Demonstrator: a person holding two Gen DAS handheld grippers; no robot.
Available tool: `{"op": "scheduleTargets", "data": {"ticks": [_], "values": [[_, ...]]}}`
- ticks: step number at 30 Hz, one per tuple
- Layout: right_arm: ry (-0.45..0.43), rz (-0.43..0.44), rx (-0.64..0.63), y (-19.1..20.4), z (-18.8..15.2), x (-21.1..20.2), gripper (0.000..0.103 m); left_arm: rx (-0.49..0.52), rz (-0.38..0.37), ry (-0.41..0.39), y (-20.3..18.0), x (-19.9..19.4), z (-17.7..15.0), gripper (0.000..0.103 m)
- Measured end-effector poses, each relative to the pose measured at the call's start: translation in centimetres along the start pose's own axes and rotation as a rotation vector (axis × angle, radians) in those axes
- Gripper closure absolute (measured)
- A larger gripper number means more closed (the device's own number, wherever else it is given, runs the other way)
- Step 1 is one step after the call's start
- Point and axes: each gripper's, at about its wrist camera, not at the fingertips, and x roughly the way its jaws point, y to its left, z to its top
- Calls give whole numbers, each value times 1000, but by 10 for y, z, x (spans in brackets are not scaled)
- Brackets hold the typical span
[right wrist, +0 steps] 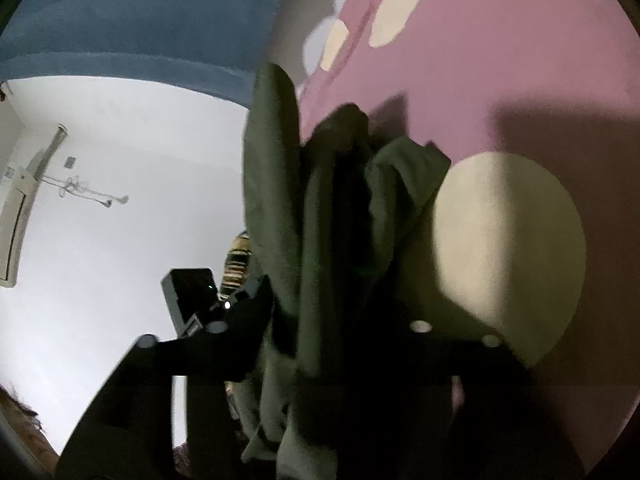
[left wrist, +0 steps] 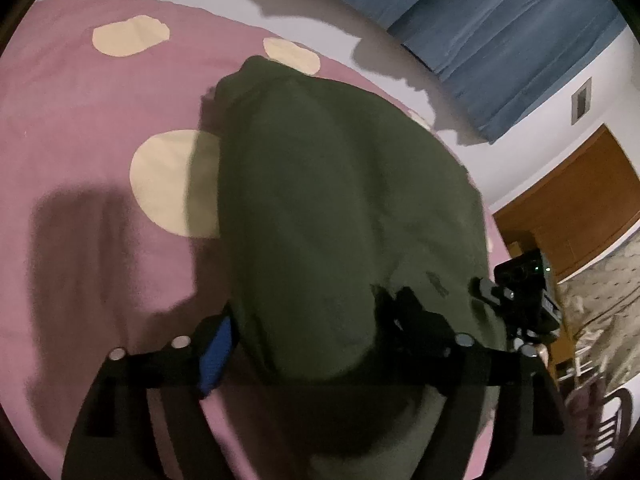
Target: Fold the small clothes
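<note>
Lying bunched on pink bed (left wrist: 80, 160), green garment (left wrist: 340, 200) is seen between both tools: left tool (left wrist: 320, 340) and right tool (right wrist: 332, 336) parted, grip loosened. Folding judged unfinished.

I see a bed covered by a pink sheet (left wrist: 80, 128) with large cream dots (left wrist: 168, 184). A dark green garment (left wrist: 340, 200) lies bunched directly on it.
</note>
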Motion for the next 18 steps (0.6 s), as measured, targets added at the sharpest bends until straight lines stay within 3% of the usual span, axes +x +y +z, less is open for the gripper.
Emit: {"op": "scheduleTargets", "data": {"ticks": [2, 4, 11, 18], "values": [[-30, 0, -1, 6, -1, -8, 32, -13, -19, -2, 2, -5, 0, 25], [-63, -17, 0, 12, -3, -19, 28, -36, -49, -13, 6, -15, -2, 24], [-120, -66, -15, 33, -22, -49, 20, -69, -93, -24, 8, -39, -23, 21], [-87, -123, -43, 31, -50, -53, 19, -83, -117, 1, -1, -42, -61, 20]]}}
